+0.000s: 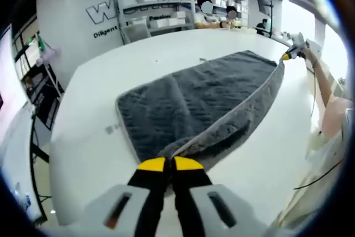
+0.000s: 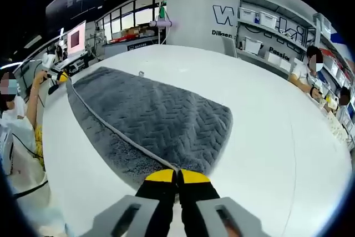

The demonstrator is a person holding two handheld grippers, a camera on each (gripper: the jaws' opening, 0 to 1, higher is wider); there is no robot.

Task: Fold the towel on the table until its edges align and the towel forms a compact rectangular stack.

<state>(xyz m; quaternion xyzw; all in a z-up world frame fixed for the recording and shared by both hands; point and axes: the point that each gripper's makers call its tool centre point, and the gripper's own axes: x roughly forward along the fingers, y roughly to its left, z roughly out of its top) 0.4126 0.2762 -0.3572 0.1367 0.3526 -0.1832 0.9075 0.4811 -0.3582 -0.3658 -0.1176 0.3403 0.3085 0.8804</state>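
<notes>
Both grippers pinch grey quilted towel [image 1: 205,98] corners; white table [image 1: 100,142].

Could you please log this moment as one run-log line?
towel: one fold underway, edge lifted | left gripper: shut on towel | right gripper: shut on towel | table

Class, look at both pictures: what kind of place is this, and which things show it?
Probably a lab or workshop: storage shelves with bins, a monitor on a bench, and a big white table holding the towel.
</notes>
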